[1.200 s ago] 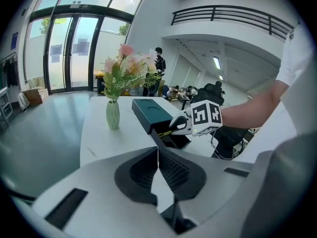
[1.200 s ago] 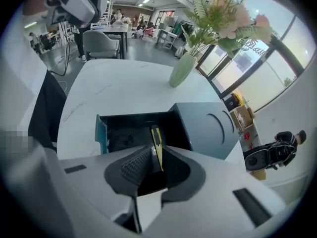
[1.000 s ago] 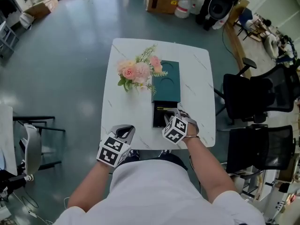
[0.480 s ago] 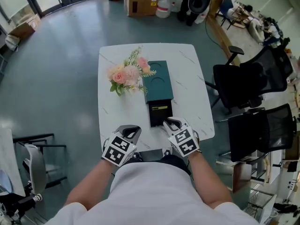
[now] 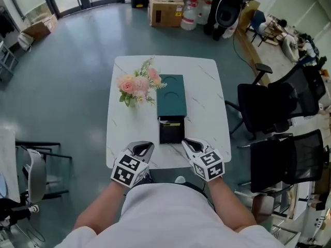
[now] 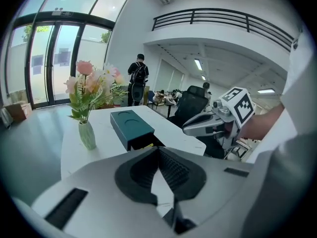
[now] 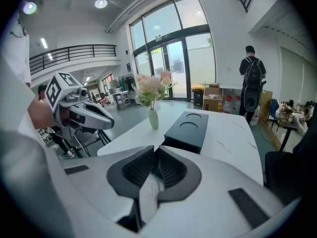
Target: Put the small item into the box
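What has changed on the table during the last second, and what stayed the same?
The right gripper drew back from the open drawer of the box to the near edge of the table, its jaws together and empty. Nothing was visibly taken or let go. The left gripper stayed at the near edge, jaws together; the drawer stayed open, and the box and flowers kept their places.

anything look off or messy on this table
Only the green box: its drawer is slid open toward the person, with something yellow inside. The flower vase stands upright and nothing is spilled.
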A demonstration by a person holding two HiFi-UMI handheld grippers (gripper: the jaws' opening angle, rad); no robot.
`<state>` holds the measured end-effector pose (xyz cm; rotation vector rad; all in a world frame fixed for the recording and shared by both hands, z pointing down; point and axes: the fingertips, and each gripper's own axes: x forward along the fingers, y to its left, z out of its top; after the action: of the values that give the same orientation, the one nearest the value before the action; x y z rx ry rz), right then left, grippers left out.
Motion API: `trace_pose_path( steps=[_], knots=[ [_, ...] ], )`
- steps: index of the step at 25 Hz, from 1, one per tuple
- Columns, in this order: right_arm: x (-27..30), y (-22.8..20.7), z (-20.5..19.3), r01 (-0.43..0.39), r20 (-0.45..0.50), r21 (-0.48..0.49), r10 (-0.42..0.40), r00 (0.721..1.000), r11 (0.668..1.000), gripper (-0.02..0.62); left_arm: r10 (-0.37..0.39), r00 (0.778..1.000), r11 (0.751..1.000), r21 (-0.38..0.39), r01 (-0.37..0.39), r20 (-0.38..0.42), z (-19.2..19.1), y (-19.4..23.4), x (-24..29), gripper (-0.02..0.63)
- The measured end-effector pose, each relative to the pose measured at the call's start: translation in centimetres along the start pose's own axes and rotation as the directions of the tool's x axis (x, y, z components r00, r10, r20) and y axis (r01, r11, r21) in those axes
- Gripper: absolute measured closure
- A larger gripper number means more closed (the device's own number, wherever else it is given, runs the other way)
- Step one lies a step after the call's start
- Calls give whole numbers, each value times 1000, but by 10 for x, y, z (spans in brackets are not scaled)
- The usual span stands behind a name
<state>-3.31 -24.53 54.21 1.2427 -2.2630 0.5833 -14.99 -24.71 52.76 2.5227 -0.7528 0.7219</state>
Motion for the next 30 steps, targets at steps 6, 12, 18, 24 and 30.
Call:
trace_pose_path(
  steps=[6, 12, 18, 24, 30],
  knots=[
    [-26, -2, 0, -85, 40, -27, 86, 995, 996, 572, 54, 999, 998, -27, -54, 5, -2, -34, 1, 590],
    [-61, -6, -21, -142, 58, -51, 145, 988, 989, 579, 123, 991, 991, -51, -121, 42, -1, -71, -2, 590],
    [-85, -7, -47, -176, 61, -65, 180, 982, 982, 580, 176, 983, 981, -88, -170, 59, -13, -105, -4, 589],
    [-108, -2, -65, -220, 75, -45, 223, 972, 974, 580, 196, 980, 974, -124, -189, 41, -30, -138, -2, 589],
    [-121, 2, -82, -222, 71, -15, 222, 972, 975, 580, 206, 978, 971, -131, -199, 38, -33, -149, -9, 589]
  ],
)
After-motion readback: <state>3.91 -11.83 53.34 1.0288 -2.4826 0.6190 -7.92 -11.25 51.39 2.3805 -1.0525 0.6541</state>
